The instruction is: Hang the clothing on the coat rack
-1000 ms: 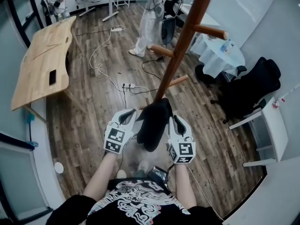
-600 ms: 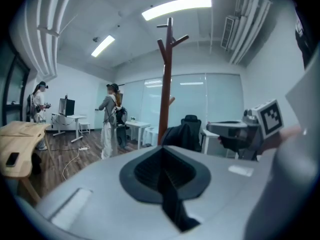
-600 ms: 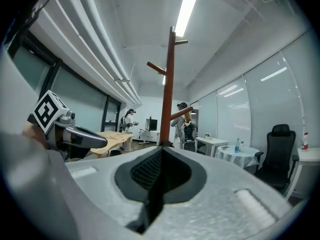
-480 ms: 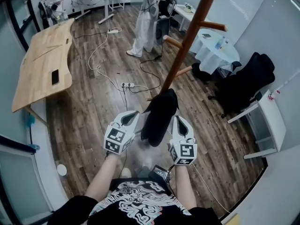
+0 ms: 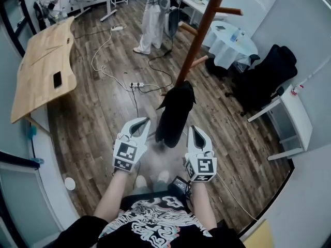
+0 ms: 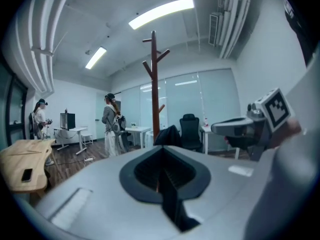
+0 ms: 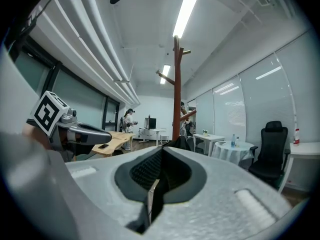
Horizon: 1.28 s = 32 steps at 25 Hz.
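Observation:
A black garment [image 5: 173, 112] hangs low on the brown wooden coat rack [image 5: 199, 35], draping down toward the floor. My left gripper [image 5: 144, 121] is shut with nothing in it, to the left of the garment and short of it. My right gripper [image 5: 193, 129] is also shut with nothing in it, to the garment's right and apart from it. In the left gripper view the shut left gripper [image 6: 160, 151] faces the coat rack [image 6: 155, 84], with the garment [image 6: 167, 134] at its foot. The right gripper view shows the shut right gripper [image 7: 161, 153], the coat rack [image 7: 176, 94] and the garment [image 7: 180, 142].
A wooden table [image 5: 44, 66] stands at the left. Cables and a power strip [image 5: 137, 85] lie on the floor before the rack. A person in white [image 5: 152, 19] stands behind it. A round white-clothed table [image 5: 232, 43], a black chair [image 5: 264, 76] and a white desk [image 5: 292, 123] are at the right.
The rack and the garment on it have drawn away up the head view. Both grippers now sit farther back from the garment, which overlapped them more a second ago.

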Tool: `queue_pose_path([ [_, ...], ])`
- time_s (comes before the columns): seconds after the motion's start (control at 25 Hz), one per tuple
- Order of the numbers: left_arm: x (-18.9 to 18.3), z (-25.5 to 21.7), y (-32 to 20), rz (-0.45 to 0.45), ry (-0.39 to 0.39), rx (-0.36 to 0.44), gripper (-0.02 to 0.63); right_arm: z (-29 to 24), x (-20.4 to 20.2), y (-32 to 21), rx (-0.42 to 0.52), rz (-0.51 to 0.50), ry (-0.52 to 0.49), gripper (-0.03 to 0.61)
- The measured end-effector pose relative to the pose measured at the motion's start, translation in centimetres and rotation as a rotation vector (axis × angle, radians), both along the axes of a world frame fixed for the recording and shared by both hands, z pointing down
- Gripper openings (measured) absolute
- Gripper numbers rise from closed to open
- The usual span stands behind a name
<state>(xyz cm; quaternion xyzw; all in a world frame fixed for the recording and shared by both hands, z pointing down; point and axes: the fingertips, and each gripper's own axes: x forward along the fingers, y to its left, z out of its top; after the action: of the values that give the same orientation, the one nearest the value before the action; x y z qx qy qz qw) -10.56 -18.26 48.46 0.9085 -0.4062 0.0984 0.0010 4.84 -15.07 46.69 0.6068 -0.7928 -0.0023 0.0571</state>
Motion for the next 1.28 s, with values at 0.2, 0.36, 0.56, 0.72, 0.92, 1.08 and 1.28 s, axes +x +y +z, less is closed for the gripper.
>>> queue_pose_path([
  [0.2, -0.4, -1.7, 0.7, -0.051, 0.111, -0.010, -0.011, -0.3, 0.1, 1.0, 0.002, -0.015, 0.000, 0.000],
  [0.36, 0.7, -1.3, 1.7, -0.037, 0.044, -0.007, -0.011, -0.6, 0.5, 1.7, 0.006, -0.034, -0.014, 0.000],
  [0.56, 2.1, -1.3, 2.9, -0.049, 0.019, 0.001, -0.011, -0.8, 1.5, 2.8, 0.012, -0.049, -0.017, -0.002],
  [0.72, 3.0, -1.8, 3.2, -0.063, 0.035, 0.007, -0.011, -1.1, 2.7, 3.3, 0.023, -0.048, -0.036, -0.002],
  [0.92, 4.6, -1.6, 3.7, -0.068, 0.002, 0.008, -0.011, -1.3, 4.4, 3.9, 0.024, -0.050, -0.050, -0.002],
  [1.08, 4.8, -1.4, 3.6, -0.073, 0.009, 0.000, -0.011, -1.0, 4.9, 3.8, 0.022, -0.054, -0.053, -0.002],
  [1.28, 5.1, -1.8, 3.3, -0.078, 0.026, 0.005, -0.011, -0.9, 5.4, 3.5, 0.024, -0.058, -0.054, -0.002],
])
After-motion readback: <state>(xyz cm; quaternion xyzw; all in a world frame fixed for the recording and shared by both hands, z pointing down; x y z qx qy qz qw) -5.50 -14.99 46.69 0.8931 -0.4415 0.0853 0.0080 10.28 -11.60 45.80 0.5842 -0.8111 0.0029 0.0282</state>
